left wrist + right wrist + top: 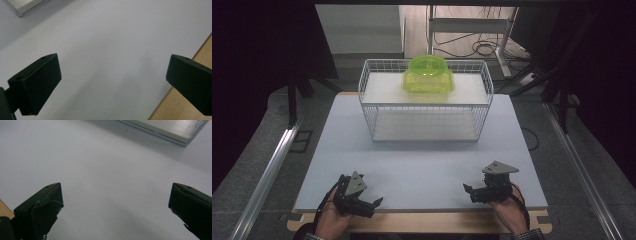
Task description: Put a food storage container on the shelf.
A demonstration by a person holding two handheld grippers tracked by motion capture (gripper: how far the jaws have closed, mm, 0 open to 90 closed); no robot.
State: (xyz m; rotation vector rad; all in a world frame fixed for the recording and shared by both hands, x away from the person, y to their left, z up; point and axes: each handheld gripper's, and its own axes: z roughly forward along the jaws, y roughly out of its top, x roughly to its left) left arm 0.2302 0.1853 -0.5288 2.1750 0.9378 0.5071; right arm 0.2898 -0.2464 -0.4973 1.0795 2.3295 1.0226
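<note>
In the high view, the left gripper (374,202) and the right gripper (468,190) rest near the front edge of the white table (422,165), well apart from the green plastic container (428,75), which stands on the upper shelf of the white wire rack (424,107); its lid seems closed, but this is not clear. In the left gripper view, the jaws stand wide apart over bare table. In the right gripper view, the jaws are also wide and empty. To reach well, I think both grippers should approach the container level, from its two sides.

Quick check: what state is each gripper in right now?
Left gripper: open, holding nothing, low over the white tabletop near its front edge.
Right gripper: open, holding nothing, low over the same tabletop.
</note>
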